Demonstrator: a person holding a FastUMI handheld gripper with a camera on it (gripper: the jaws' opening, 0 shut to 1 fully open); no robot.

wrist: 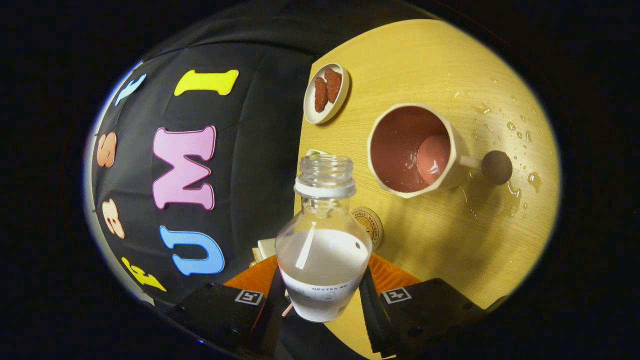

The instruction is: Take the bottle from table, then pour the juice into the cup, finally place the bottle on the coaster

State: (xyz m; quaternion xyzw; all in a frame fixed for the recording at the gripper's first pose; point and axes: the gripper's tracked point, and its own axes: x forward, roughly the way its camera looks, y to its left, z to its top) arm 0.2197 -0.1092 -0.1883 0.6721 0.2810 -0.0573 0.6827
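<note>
Gripper view is showing the gripper [324,295] pinching the bottle [323,250], both fingers [371,310] pressing on its lower body from either side. Bottle is sitting between the fingers, clear plastic, cap off, white liquid filling roughly the lower half. Its long axis is running along the fingers, open mouth pointing away from the camera, toward the far edge of the table [440,240]. The whole view is rolled, so the tabletop is appearing as a tilted plane on one side and the black cloth wall [250,150] on the other; true tilt of the bottle is hard to call.

Table is light wood grain, and water drops [520,135] are lying scattered on it around the cup handle. Just beyond the bottle's shoulder, a round cork coaster [371,225] is lying flat on the wood, partly hidden by the bottle. Further out, the cup [415,150] is standing beside the bottle's neck, pale outside, reddish inside, ball-ended handle pointing away from the bottle. Farthest, a small dish [326,93] holding two reddish-brown pieces [327,89] is sitting near the wall.
</note>
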